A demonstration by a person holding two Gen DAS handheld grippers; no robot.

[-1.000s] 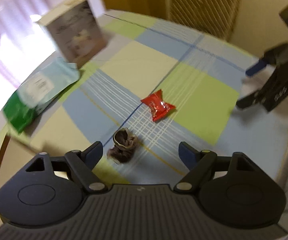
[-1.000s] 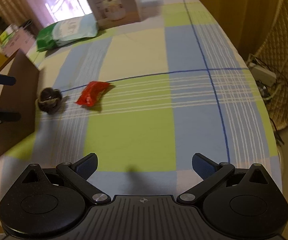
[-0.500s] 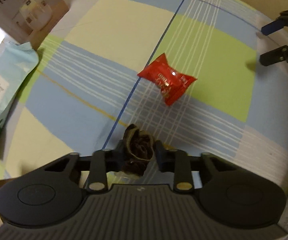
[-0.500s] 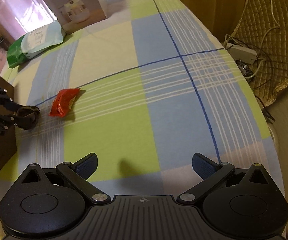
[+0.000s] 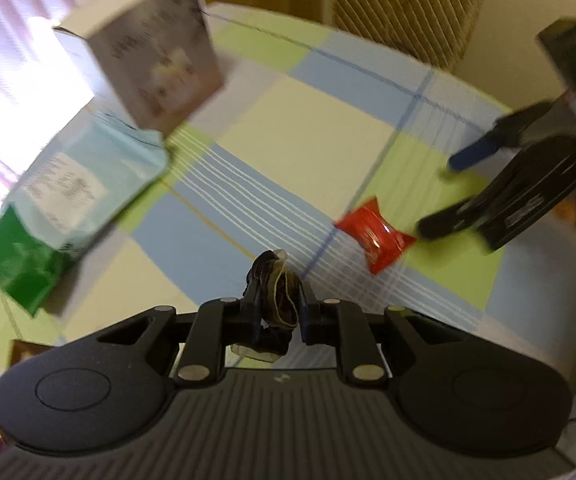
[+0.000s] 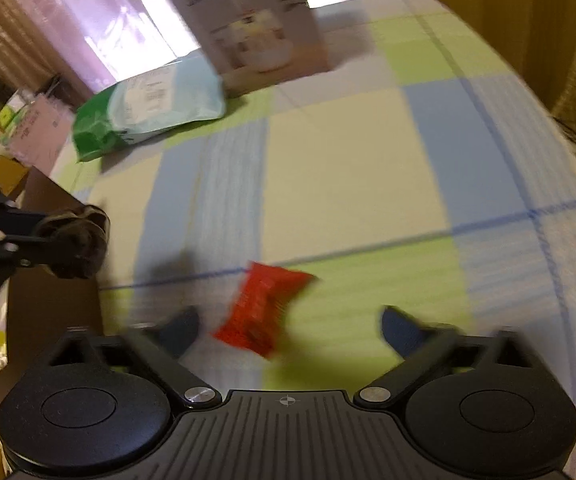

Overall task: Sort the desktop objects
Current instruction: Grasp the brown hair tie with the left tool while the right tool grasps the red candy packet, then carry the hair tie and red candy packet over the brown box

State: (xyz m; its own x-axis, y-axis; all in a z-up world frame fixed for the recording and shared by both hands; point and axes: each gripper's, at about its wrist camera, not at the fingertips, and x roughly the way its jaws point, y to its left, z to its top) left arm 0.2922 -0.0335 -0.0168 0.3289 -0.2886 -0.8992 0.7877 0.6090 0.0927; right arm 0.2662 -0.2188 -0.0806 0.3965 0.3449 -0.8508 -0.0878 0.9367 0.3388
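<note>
My left gripper is clamped on the soft dark wrapper; my right gripper is closing around the light, crinkly red candy, best pinched mid-body.

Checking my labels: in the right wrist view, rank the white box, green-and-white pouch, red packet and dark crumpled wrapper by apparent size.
1. White box
2. Green-and-white pouch
3. Red packet and dark crumpled wrapper: look similar; the packet is nearer and both are blurred, so unranked.

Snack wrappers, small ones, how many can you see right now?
2: a red packet lying on the tablecloth between the closing right gripper's fingers, and a dark crumpled wrapper pinched in the left gripper.
</note>
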